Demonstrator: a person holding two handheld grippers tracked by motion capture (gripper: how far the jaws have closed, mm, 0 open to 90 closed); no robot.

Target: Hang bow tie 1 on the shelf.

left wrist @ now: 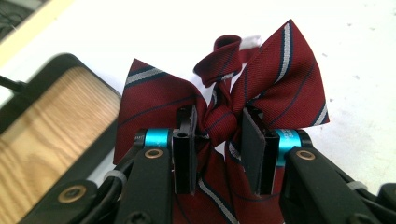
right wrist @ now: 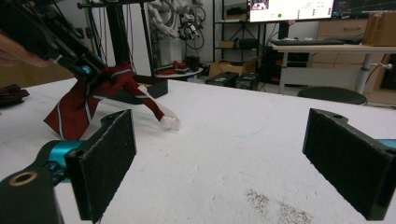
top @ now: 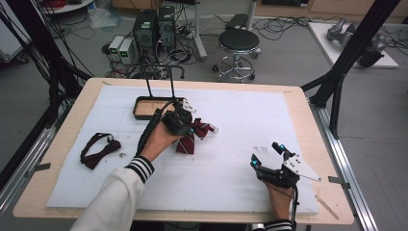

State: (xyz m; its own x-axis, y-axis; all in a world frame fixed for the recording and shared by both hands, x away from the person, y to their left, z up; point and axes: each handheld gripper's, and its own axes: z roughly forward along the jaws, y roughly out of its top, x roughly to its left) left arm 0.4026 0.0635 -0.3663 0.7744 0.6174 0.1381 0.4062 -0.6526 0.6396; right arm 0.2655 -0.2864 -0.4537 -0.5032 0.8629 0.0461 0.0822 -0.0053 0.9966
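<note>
Left tongs [left wrist: 217, 140] clamped on the knot of the red striped bow tie [left wrist: 285, 79], just beside the wooden tray [left wrist: 42, 135] at the far side of the surface [top: 231, 120]. Tie's lower part is cut off behind the jaws; from the high view the hand [top: 156, 142] hides most of it. Right tongs [top: 269, 155] wide apart, holding nothing, low over the white mat near the front right. Dark bow tie [top: 98, 149] lies well apart at the left, details too small to read.
</note>
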